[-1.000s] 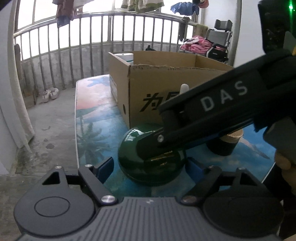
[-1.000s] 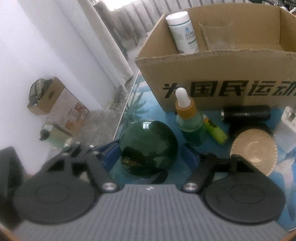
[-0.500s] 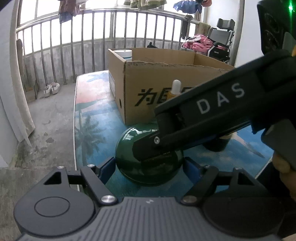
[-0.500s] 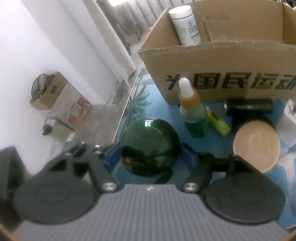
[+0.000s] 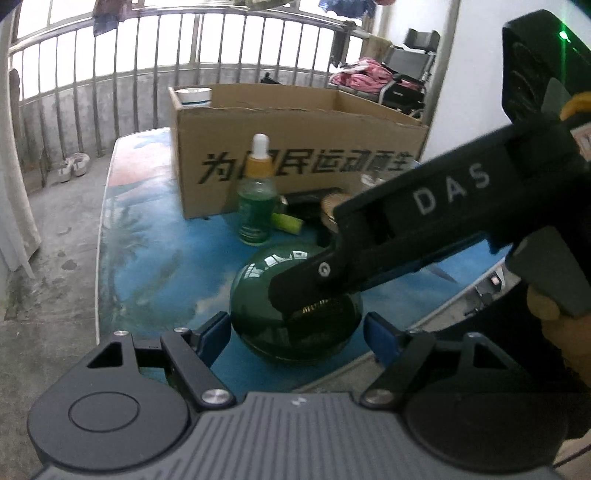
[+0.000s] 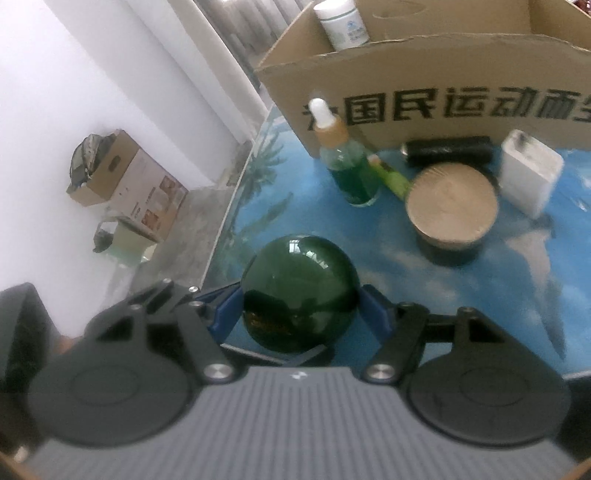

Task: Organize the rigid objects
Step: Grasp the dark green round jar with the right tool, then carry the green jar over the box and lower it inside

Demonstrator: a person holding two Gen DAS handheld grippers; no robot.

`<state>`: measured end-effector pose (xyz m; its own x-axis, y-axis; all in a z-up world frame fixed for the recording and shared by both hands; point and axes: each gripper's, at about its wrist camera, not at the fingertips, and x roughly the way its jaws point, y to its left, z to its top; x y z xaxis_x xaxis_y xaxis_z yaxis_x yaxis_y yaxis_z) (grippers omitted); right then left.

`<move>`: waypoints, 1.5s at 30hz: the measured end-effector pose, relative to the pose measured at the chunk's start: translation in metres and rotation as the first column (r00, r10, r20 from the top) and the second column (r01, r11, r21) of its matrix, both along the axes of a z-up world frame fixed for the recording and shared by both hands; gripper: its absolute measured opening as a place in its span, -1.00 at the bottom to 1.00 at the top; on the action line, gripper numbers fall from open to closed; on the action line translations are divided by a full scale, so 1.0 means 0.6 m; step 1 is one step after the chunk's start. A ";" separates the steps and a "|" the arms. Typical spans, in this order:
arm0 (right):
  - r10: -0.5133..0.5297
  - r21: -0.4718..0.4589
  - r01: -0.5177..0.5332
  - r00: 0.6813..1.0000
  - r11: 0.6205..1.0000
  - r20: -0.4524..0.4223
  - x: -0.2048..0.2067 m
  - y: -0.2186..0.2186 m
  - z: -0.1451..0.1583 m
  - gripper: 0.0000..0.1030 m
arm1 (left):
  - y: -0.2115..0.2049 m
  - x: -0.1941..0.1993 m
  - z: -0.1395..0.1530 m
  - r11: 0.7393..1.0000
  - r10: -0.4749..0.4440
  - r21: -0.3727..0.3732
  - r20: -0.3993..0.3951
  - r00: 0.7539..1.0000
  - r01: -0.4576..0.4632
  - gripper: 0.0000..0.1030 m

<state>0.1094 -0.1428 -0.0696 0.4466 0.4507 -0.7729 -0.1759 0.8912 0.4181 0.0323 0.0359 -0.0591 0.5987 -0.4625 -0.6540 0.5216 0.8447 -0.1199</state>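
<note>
right gripper (image 6: 301,308): clamped on green ball (image 6: 300,291)
left gripper (image 5: 297,328): spread wide, ball between fingers, untouched
beyond ball: dropper bottle (image 6: 347,170), cardboard box (image 6: 443,96)

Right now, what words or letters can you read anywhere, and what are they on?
"DAS": white letters on the right gripper, seen from the left wrist.
"国民运动": black print on the cardboard box; the characters at either end are hidden or cut off.
White bottle label: too blurred to read.
Green sphere gold print: too small to read.
</note>
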 end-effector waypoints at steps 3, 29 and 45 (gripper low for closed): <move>0.000 0.026 0.000 1.000 1.000 0.001 -0.011 -0.014 0.000 0.39 | -0.010 -0.002 -0.004 1.000 -0.012 0.028 0.015 1.000 0.011 0.67; 0.027 0.031 -0.027 1.000 0.999 -0.014 0.015 0.000 -0.031 0.56 | -0.023 0.020 -0.024 0.997 0.005 0.078 0.012 1.000 -0.006 0.57; 0.047 0.064 -0.052 0.996 0.997 0.075 -0.027 -0.010 0.019 0.56 | -0.042 -0.017 0.024 0.992 0.025 0.117 0.103 0.994 -0.038 0.57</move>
